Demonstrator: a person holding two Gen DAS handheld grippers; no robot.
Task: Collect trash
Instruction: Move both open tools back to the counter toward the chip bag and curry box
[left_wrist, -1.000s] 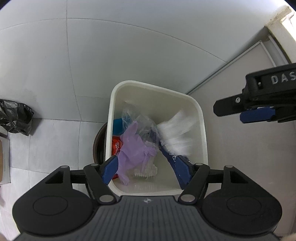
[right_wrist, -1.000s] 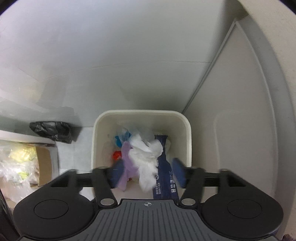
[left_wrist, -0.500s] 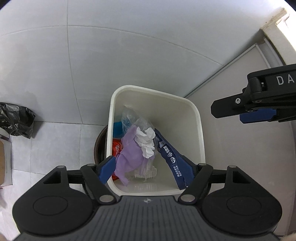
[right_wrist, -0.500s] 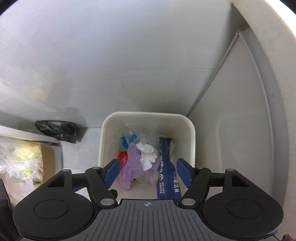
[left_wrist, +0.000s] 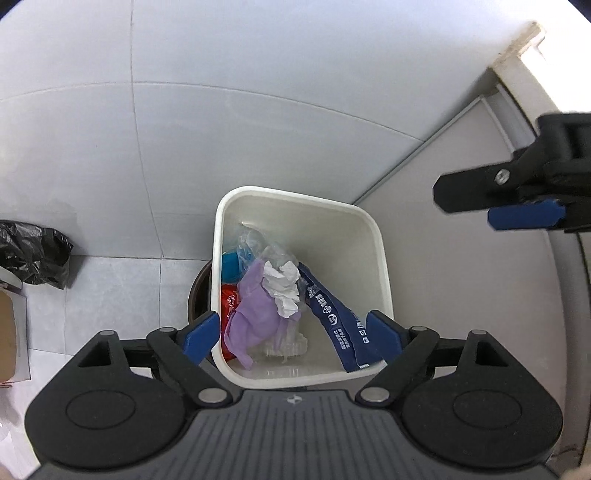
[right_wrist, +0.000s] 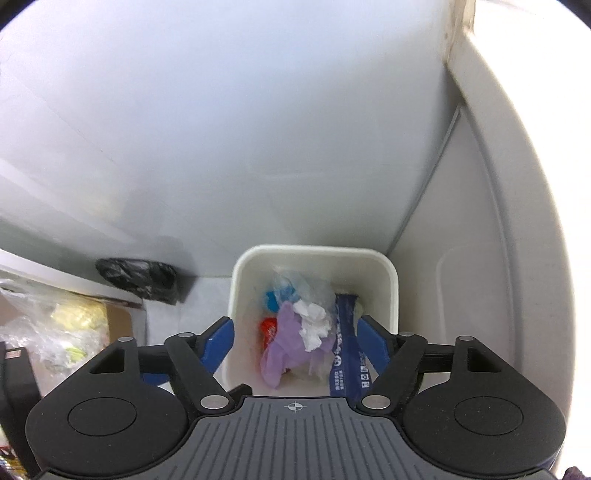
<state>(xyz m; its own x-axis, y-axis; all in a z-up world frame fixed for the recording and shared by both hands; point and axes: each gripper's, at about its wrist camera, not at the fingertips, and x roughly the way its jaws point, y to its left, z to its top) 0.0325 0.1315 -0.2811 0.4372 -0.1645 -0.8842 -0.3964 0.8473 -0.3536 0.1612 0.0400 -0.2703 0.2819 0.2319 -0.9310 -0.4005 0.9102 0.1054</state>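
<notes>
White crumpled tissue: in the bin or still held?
In the bin. The tissue lies atop the purple glove inside the white bin; both grippers are open, empty.

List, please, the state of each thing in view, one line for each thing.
White square plastic bin: upright, no lid, partly filled.
Crumpled white tissue: on top of the pile.
Purple rubber glove: limp, under the tissue.
Dark blue wrapper: leaning on the bin wall.
Black plastic bag: crumpled on the floor.
Left tongs: open, empty.
Right tongs: open, empty.

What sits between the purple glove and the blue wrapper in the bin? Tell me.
A crumpled white tissue lies between the purple glove and the blue wrapper, on top of the heap in the white bin. Both wrist views show it.
</notes>
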